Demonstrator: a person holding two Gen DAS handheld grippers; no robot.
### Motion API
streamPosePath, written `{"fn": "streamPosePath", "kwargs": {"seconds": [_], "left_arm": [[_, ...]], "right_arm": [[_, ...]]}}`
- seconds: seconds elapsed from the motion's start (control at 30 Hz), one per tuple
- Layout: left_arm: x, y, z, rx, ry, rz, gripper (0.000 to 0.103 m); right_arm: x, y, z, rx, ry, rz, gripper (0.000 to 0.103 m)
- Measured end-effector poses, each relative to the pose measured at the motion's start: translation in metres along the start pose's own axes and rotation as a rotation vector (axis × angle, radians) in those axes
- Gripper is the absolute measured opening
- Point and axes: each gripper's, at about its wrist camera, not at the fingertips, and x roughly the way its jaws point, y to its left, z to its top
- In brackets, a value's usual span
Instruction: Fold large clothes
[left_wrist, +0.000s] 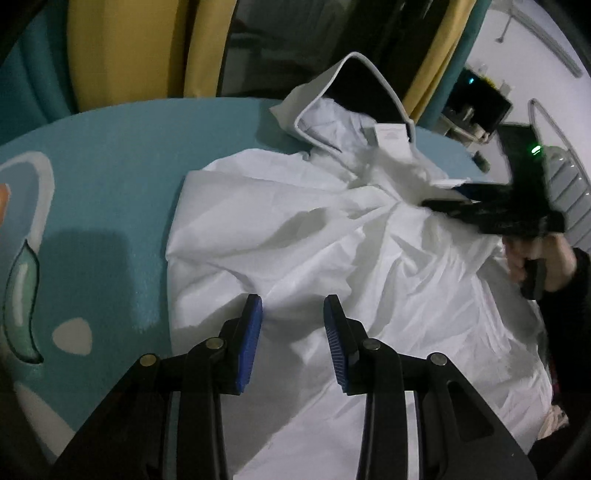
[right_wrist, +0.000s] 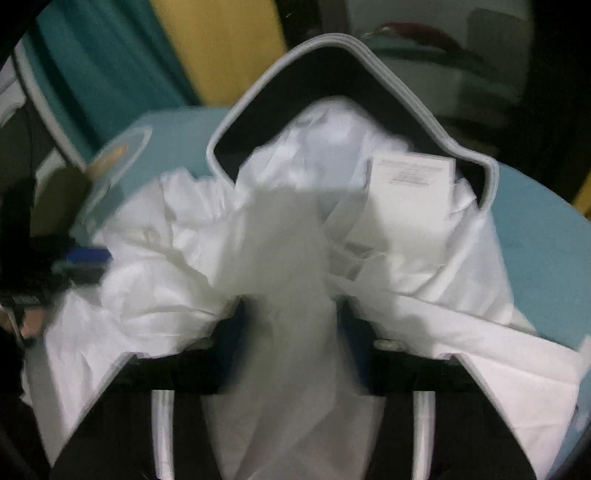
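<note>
a: garment location?
b: white garment (left_wrist: 314, 236) — thin, crinkled, grey-piped hood — spread on the teal counter (left_wrist: 110, 206).
a: fingers?
b: left gripper (left_wrist: 293, 306) — blue ribbed pads parted, nothing between. right gripper (right_wrist: 291, 314) clenched on a bunched fold.

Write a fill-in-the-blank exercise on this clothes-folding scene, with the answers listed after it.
1. The garment on the table is ____ in colour.
2. The table surface under it is mostly ____.
3. The pads of the left gripper are ____ in colour.
4. White fabric is bunched between the fingers of the ____ gripper.

Answers: white; teal; blue; right
</note>
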Motion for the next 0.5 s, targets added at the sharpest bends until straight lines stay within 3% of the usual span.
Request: {"fn": "streamPosePath", "kwargs": {"seconds": [0.07, 0.1, 0.23, 0.33, 0.43, 0.5], "left_arm": [[0.001, 0.002, -0.001, -0.003, -0.001, -0.012, 0.037], [0.002, 0.002, -0.001, 0.001, -0.002, -0.013, 0.037], [0.002, -0.007, -0.005, 0.066, -0.011, 0.04, 0.037], [0.003, -0.014, -0.008, 0.109, -0.019, 0.084, 0.037], [0.003, -0.017, -0.009, 0.127, -0.022, 0.104, 0.037], [0.003, -0.018, -0.009, 0.135, -0.019, 0.115, 0.037]], "right_arm": [[-0.009, 0.0, -0.003, -0.011, -0.036, -0.018, 0.016], [-0.017, -0.002, -0.004, 0.003, -0.063, -0.021, 0.014], [-0.066, -0.012, -0.022, 0.046, -0.182, -0.127, 0.013], [-0.095, -0.027, -0.052, 0.123, -0.208, -0.215, 0.014], [-0.106, -0.043, -0.084, 0.232, -0.156, -0.248, 0.02], [-0.108, -0.049, -0.111, 0.291, -0.096, -0.25, 0.037]]}}
